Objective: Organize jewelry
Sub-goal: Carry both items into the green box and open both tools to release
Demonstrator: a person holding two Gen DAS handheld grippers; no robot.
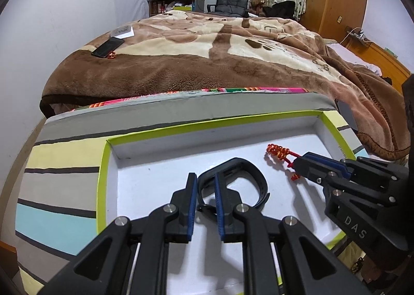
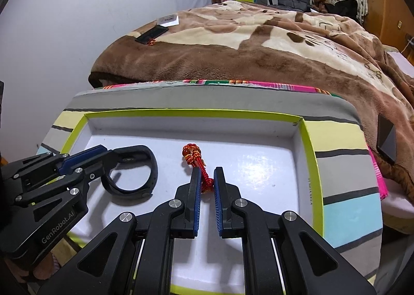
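Note:
A shallow white tray with a lime-green rim [image 1: 160, 130] [image 2: 181, 113] lies on a striped box. A black wristband [image 1: 245, 173] [image 2: 141, 165] lies in it. My left gripper [image 1: 205, 178] [image 2: 108, 151] has its jaws around the band's near strap, narrowly parted. A red and gold braided cord bracelet [image 1: 279, 151] [image 2: 194, 156] lies in the tray to the right. My right gripper [image 2: 207, 173] [image 1: 297, 163] holds the cord's tail between its blue pads.
A bed with a brown and cream blanket [image 1: 207, 62] lies beyond the box. A black phone [image 1: 107, 47] [image 2: 152, 33], a small red charm [image 1: 112, 55] and a white box [image 1: 123, 31] lie on it. Another dark phone [image 2: 386, 143] lies at the blanket's right edge.

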